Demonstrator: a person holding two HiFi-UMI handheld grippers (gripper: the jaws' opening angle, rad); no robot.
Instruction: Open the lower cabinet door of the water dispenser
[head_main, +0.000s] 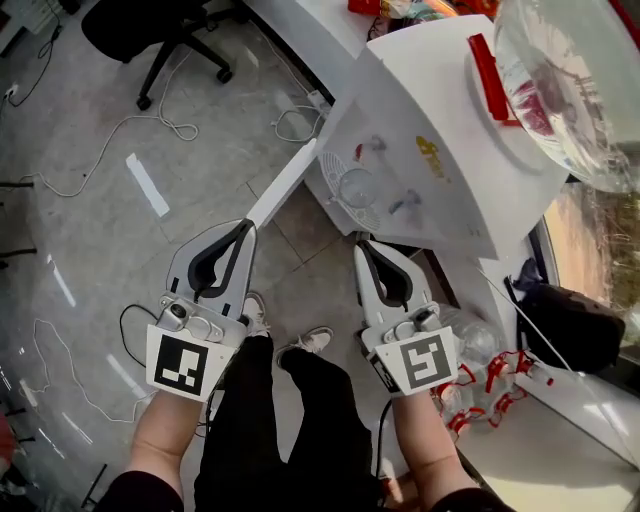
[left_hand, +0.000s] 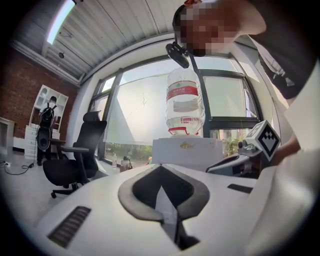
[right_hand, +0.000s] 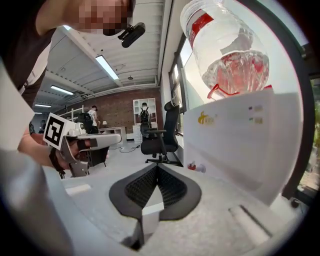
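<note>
The white water dispenser (head_main: 440, 120) stands at the upper right with a clear bottle (head_main: 570, 80) on top and two taps on its front. A narrow white panel (head_main: 285, 185) juts from its lower left toward me; it looks like the lower cabinet door swung out, seen edge-on. My left gripper (head_main: 244, 229) is shut and empty, its tip just at that panel's near end. Close below the dispenser's front, my right gripper (head_main: 362, 246) is also shut and empty. The left gripper view shows the left gripper (left_hand: 161, 167), the dispenser (left_hand: 187, 150) and the bottle (left_hand: 184, 102). The right gripper (right_hand: 157, 168) points past the dispenser's front (right_hand: 240, 135).
A black office chair (head_main: 150, 30) stands at the top left, with white cables (head_main: 130, 125) looping over the grey floor. A black bag (head_main: 570, 325) and several small red-capped bottles (head_main: 490, 375) sit to the right of the dispenser. My own legs and shoes (head_main: 300, 345) are below.
</note>
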